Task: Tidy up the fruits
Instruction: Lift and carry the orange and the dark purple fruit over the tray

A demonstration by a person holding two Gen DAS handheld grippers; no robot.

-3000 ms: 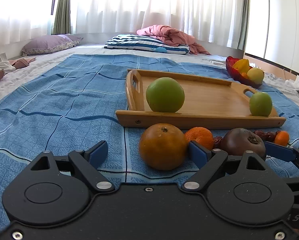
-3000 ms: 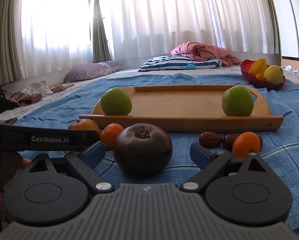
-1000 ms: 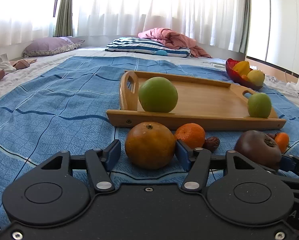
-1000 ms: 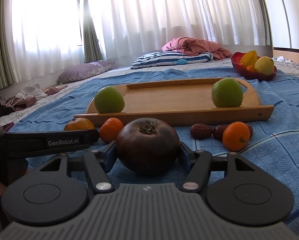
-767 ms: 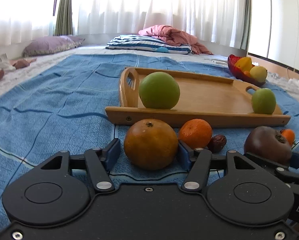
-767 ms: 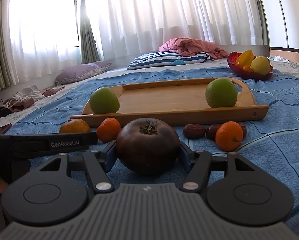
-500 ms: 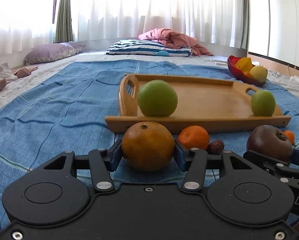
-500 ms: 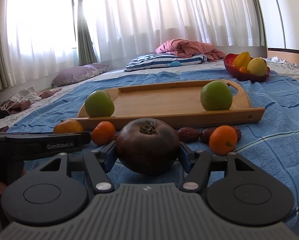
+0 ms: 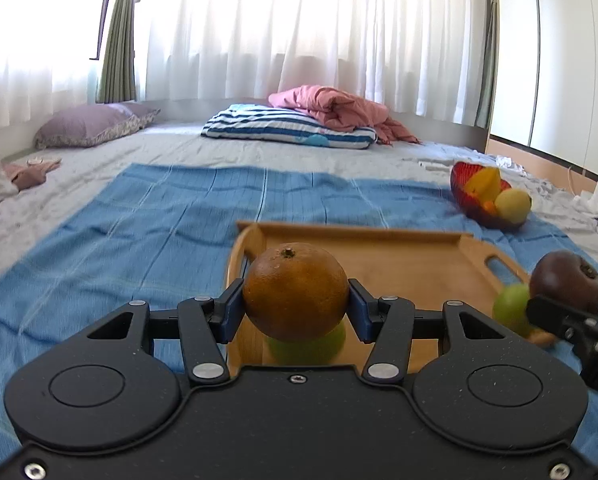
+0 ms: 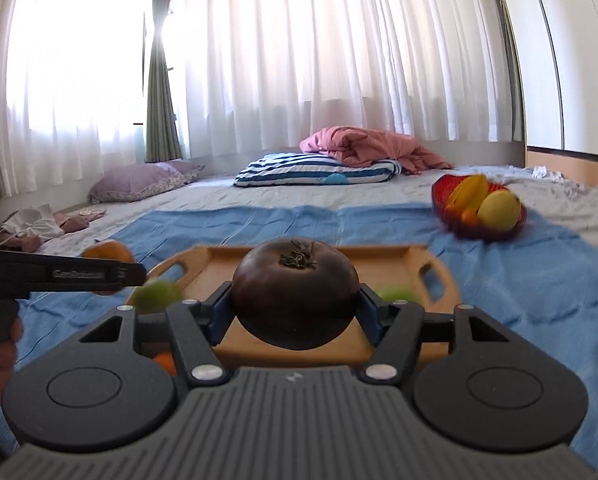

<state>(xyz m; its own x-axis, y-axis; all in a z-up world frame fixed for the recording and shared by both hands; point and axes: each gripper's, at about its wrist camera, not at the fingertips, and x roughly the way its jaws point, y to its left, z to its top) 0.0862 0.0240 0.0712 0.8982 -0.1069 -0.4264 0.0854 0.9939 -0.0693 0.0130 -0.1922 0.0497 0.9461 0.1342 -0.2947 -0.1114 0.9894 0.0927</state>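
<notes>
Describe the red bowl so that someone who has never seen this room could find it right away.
Start at the blue blanket spread over the bed. Past the wooden tray, toward the blanket's far right corner, sits the red bowl. It is the only red dish there, and it holds yellow and orange fruit, while the tray is flat, pale wood with green fruit.

Ahead of the hand-held gripper, sheer white curtains (image 9: 299, 32) glowing with daylight; below them a striped pillow (image 9: 287, 127), pink blanket (image 9: 335, 108); left, purple pillow (image 9: 91, 124); underneath, blue checked cloth (image 9: 139, 216).
</notes>
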